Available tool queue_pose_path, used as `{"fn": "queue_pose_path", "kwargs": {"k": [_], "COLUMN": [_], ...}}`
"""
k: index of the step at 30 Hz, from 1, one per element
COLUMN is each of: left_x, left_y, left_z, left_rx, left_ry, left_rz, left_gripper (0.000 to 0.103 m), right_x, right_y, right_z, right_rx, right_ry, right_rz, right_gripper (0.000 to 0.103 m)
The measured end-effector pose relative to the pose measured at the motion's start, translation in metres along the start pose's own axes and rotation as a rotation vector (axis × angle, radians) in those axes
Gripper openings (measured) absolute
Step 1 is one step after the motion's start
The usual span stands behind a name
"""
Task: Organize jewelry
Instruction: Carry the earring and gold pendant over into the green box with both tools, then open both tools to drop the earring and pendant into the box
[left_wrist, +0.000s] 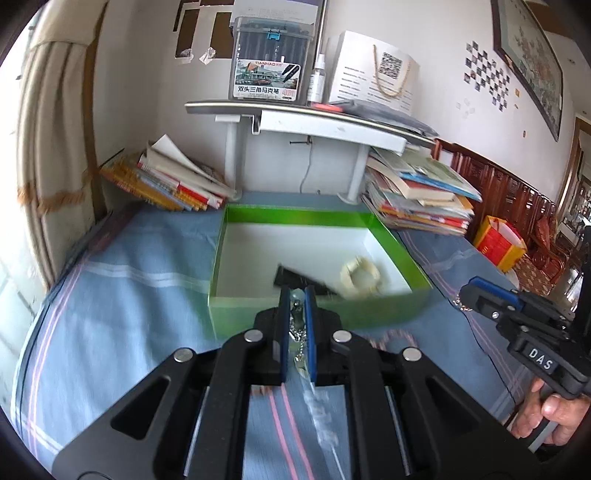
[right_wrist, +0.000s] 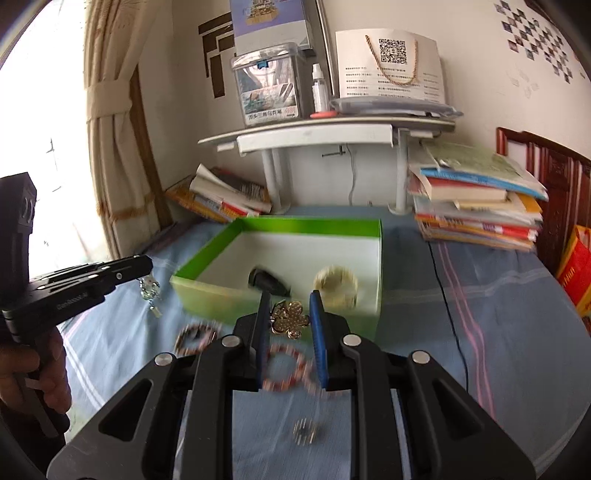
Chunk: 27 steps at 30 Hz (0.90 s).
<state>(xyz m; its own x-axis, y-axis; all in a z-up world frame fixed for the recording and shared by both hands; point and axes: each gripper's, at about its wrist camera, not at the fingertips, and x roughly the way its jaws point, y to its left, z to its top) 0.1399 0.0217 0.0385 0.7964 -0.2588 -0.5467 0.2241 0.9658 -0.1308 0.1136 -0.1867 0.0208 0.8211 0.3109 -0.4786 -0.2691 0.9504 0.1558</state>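
I have the left tool (left_wrist: 297, 314) clenched on a silver chain (left_wrist: 298, 332), held just short of the green box (left_wrist: 314, 317) on the bench. The right tool (right_wrist: 288, 314) grips a gold flower brooch (right_wrist: 290, 318) at the box's near wall. Step in hand, as I judge it: carrying both to the box; next, clear the wall, then release inside beside the pale bracelet (right_wrist: 336, 282).
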Motion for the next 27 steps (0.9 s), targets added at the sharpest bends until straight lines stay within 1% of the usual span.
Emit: {"fn": "queue_pose_path", "kwargs": {"k": [4,7,8,11,12,13,14,15,16,17,20,22,24,27], "left_x": [0.046,0.082,0.097,0.126,0.134,0.140,0.144,0.144,0.136,0.129,0.095,0.060,0.025,-0.012], "left_y": [0.007,0.013,0.018,0.028,0.031,0.034,0.038,0.042,0.046,0.048,0.048,0.045,0.041,0.035], "left_z": [0.040,0.064,0.072,0.083,0.084,0.085,0.085,0.086,0.085,0.084,0.080,0.073,0.060,0.033], "left_rx": [0.008,0.008,0.005,-0.003,-0.008,-0.016,-0.029,-0.051,-0.079,-0.089,-0.077,-0.064,-0.063,-0.046], "left_ry": [0.016,0.041,0.055,0.081,0.093,0.103,0.103,0.080,0.038,0.014,-0.045,-0.103,-0.150,-0.172], "left_rz": [0.026,0.050,0.060,0.087,0.099,0.104,0.105,0.113,0.125,0.124,0.130,0.137,0.128,0.138], "left_gripper": [0.008,0.008,0.008,0.008,0.013,0.021,0.052,0.071,0.073,0.073,0.074,0.077,0.082,0.084], "right_x": [0.046,0.083,0.093,0.124,0.133,0.138,0.141,0.139,0.129,0.121,0.075,0.040,0.015,-0.026], "right_y": [-0.023,-0.040,-0.044,-0.054,-0.057,-0.061,-0.066,-0.069,-0.072,-0.072,-0.070,-0.065,-0.060,-0.047], "right_z": [0.038,0.058,0.062,0.071,0.073,0.074,0.076,0.076,0.077,0.077,0.074,0.068,0.059,0.039], "right_rx": [0.025,0.051,0.054,0.060,0.065,0.074,0.090,0.105,0.117,0.119,0.121,0.116,0.116,0.110], "right_ry": [0.000,0.031,0.042,0.069,0.070,0.068,0.055,0.036,0.008,-0.010,-0.100,-0.154,-0.184,-0.210], "right_rz": [0.003,0.018,0.012,0.005,-0.005,-0.013,-0.016,-0.026,-0.030,-0.026,-0.030,-0.023,-0.017,-0.008], "right_gripper": [0.021,0.021,0.021,0.021,0.025,0.039,0.047,0.053,0.054,0.054,0.056,0.061,0.061,0.062]}}
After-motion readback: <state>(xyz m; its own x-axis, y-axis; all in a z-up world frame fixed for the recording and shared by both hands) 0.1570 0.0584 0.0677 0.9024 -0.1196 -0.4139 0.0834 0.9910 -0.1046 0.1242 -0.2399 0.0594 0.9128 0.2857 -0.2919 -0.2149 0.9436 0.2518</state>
